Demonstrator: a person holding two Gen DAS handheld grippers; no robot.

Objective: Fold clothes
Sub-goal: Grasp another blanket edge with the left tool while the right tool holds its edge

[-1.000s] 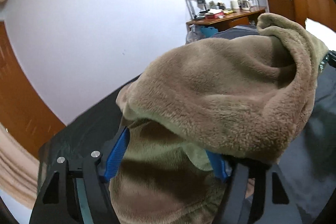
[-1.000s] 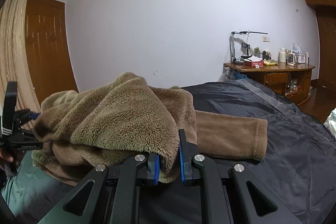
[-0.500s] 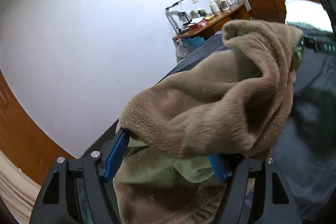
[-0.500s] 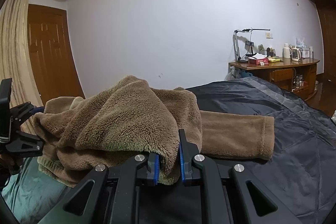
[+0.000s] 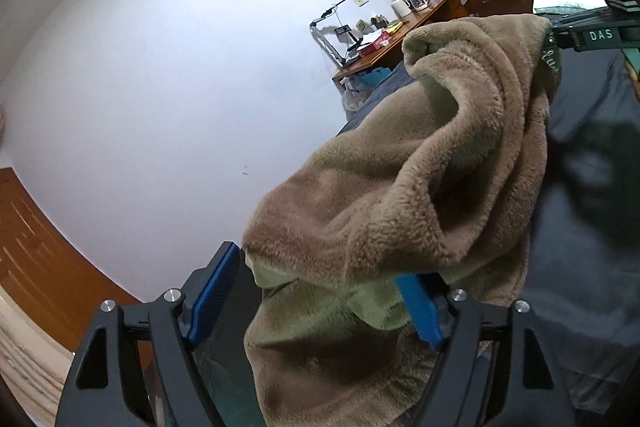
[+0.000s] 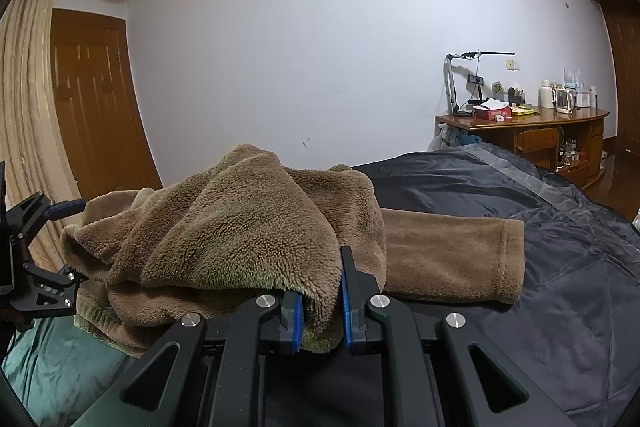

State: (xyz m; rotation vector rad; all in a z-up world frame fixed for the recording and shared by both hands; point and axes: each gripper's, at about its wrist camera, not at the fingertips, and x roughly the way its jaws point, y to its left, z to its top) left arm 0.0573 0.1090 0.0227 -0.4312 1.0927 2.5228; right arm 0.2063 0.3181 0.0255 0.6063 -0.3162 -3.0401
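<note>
A brown fleece garment [image 5: 380,195] is bunched up above the dark bed cover [image 6: 540,235]; one sleeve [image 6: 452,259] lies flat to the right. My right gripper [image 6: 320,279] is shut on a fold of the garment's [image 6: 248,227] near edge. My left gripper [image 5: 316,267] has fabric between its jaws, which are opening: the left blue pad [image 5: 216,291] stands clear of the cloth, and the right pad [image 5: 418,311] lies against it. In the right wrist view the left gripper [image 6: 68,247] sits at the garment's far left end. The right gripper [image 5: 580,35] shows at the top right of the left wrist view.
A wooden desk [image 6: 520,131] with a lamp, kettle and small items stands at the back right by the white wall. A wooden door [image 6: 92,99] and beige curtain [image 6: 24,107] are at the left. Green bedding [image 6: 48,367] lies under the garment's left end.
The left wrist view has rolled and swung across the room. The left jaws have widened, and the left pad has come off the cloth. The right gripper has kept still.
</note>
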